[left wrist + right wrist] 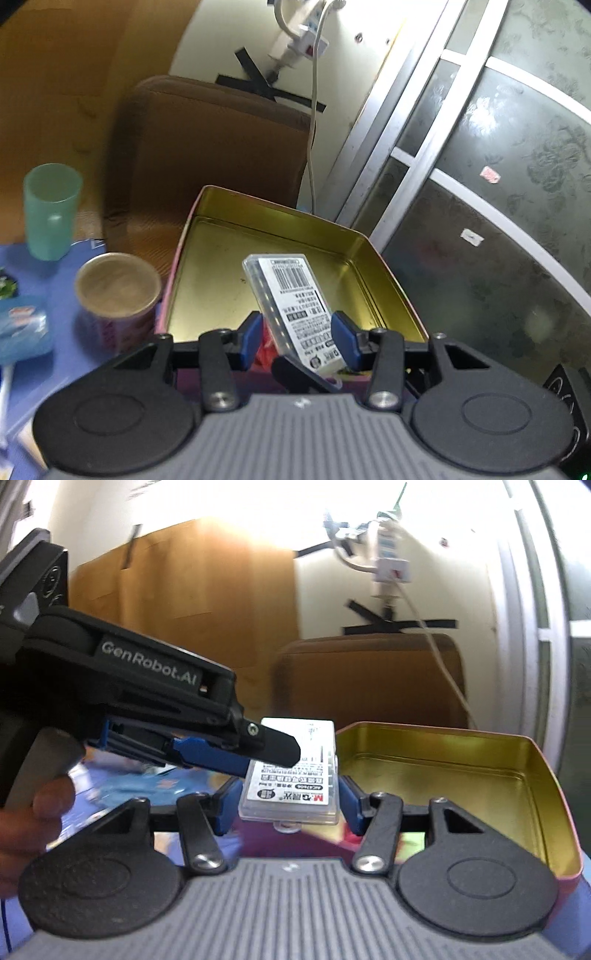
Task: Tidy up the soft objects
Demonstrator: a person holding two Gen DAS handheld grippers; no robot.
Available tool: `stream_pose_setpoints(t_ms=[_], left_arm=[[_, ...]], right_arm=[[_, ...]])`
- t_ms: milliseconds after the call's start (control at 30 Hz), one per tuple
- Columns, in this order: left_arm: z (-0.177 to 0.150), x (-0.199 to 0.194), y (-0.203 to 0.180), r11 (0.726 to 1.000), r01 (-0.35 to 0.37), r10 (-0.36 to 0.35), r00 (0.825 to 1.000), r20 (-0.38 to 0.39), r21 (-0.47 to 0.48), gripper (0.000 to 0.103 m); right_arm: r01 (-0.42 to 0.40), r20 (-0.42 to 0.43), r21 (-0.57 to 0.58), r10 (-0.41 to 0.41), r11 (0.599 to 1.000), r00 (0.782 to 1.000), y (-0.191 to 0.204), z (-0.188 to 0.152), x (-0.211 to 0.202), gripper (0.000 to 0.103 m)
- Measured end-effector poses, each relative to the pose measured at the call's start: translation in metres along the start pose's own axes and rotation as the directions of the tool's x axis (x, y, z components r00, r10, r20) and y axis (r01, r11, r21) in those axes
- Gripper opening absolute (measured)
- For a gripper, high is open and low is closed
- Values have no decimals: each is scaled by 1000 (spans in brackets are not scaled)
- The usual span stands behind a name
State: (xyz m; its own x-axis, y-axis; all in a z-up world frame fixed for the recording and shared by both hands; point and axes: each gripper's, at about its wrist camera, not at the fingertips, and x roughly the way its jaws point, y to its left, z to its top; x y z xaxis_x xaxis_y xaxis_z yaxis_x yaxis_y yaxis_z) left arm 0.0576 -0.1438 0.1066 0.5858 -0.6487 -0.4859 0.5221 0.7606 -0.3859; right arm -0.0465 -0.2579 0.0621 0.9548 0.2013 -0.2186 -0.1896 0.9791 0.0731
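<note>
A clear plastic box with a white barcode label (295, 306) sits between the blue pads of my left gripper (299, 339), which is shut on it, over the near edge of an open gold-lined tin (207, 236). In the right wrist view the same box (291, 771) sits between the pads of my right gripper (288, 805), which also grips it. The left gripper's finger (273, 749) reaches in from the left and overlaps the box. The tin (480, 746) lies to the right of the box there.
A pink can with a gold top (118, 295), a green plastic cup (51, 210) and a blue packet (22, 328) stand on a blue cloth at left. A brown cushioned chair back (207, 147) stands behind the tin. A glass door (498, 203) is at right.
</note>
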Motion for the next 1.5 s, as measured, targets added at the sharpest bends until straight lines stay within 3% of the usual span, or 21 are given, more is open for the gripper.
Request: stream_pose_setpoints(t_ms=[200,467,567,767,867,933,1033,1133,1300,1400,1500], left_arm=[[4,28,12,993,-118,118,993,-4,7,44],[-18,-24,36,991,-131,132,990,56,-16,44],[-35,-56,48,987,-159,159,982,102,-3,49],[-77,-121,110,949,-304,313,940,135,-86,51],[-94,-145,147,899,-412,430,895,119,-150,51],[-104,-157,167,862,-472,496,861,110,-185,51],[-114,-166,191,834,-500,533,839,107,-232,51],[-122,-165,207,827,-486,528,844,92,-284,51],[-122,-168,208,839,-450,508,850,141,-308,53],[-124,-171,209,835,-445,511,846,155,-324,53],[-124,-175,210,829,-442,517,839,168,-342,53]], right_arm=[[106,-54,-21,-107,994,993,0,-8,44,62],[97,9,53,-98,994,995,-4,-18,8,61],[84,19,78,-85,993,996,2,-20,-6,61],[-20,-11,32,20,999,1000,41,-25,-10,61],[-77,-66,-13,76,997,995,66,-30,3,61],[-123,-109,-23,120,992,987,82,-32,14,61],[-181,-150,-52,171,982,974,104,-27,35,61],[-226,-181,-110,204,968,962,124,-14,61,63],[-268,-280,-121,226,956,933,145,22,132,69],[-226,-357,-140,164,964,920,154,33,184,70],[-232,-456,-82,171,969,873,152,37,224,72]])
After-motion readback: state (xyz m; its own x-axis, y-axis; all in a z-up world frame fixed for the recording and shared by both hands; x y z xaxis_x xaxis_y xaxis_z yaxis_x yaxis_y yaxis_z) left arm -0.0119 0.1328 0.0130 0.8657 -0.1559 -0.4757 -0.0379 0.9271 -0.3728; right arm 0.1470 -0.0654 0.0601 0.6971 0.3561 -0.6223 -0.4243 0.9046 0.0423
